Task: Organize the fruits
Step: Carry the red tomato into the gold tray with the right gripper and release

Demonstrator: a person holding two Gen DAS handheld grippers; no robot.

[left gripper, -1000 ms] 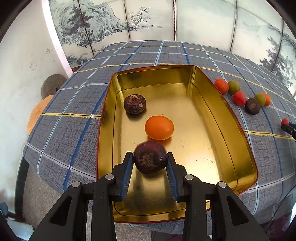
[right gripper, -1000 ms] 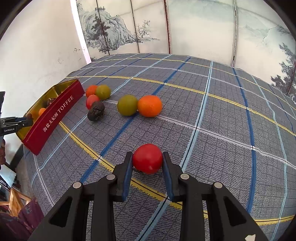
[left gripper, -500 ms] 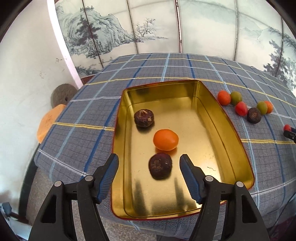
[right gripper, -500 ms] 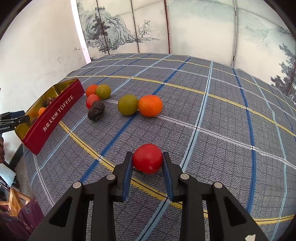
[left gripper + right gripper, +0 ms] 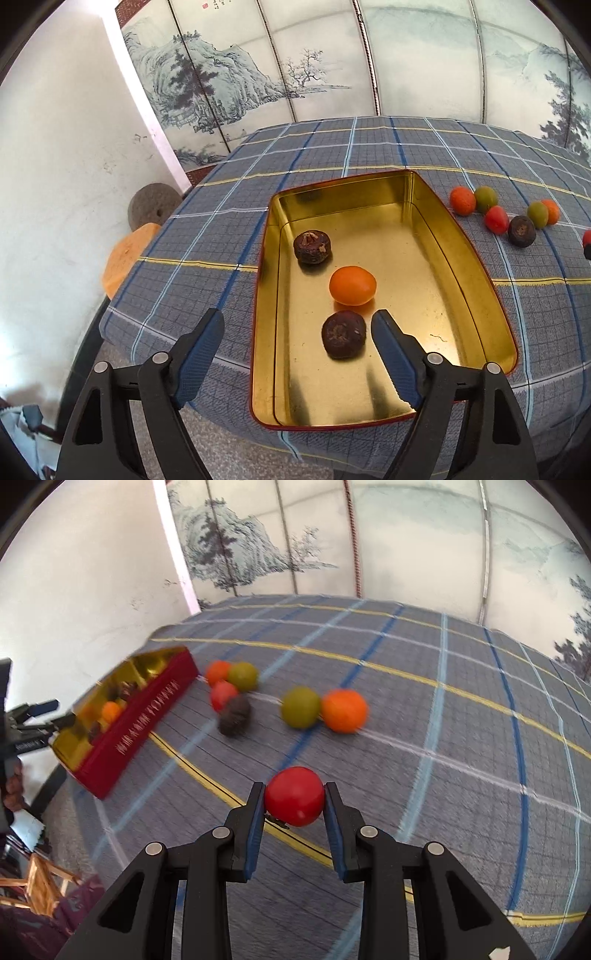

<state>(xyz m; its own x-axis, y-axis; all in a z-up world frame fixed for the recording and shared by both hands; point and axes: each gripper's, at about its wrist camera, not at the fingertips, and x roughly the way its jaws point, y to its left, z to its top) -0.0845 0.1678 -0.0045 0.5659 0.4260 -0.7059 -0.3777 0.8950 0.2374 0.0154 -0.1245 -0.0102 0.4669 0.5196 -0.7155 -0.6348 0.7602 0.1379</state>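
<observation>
The gold tin tray point(image 5: 480, 295) with red outer walls holds two dark brown fruits point(image 5: 344, 339) point(image 5: 312, 246) and an orange fruit point(image 5: 352, 285). My left gripper point(image 5: 297, 325) is open and empty, above the tray's near end. My right gripper point(image 5: 294, 800) is shut on a red fruit point(image 5: 294, 795) and holds it above the cloth. The tray also shows in the right wrist view point(image 5: 147, 716) at the left. Several loose fruits lie on the cloth: red, orange, green and a dark one point(image 5: 234, 720).
The table wears a blue plaid cloth point(image 5: 207, 236) with yellow lines. Its near edge lies just below the tray. A painted folding screen point(image 5: 332, 66) stands behind. An orange stool point(image 5: 125, 254) and a stone wheel point(image 5: 151, 208) sit by the left wall.
My left gripper let go of the dark fruit into the tray, opened wide and drew back and up. My right gripper, still holding the red fruit, has lifted and swings toward the tray.
</observation>
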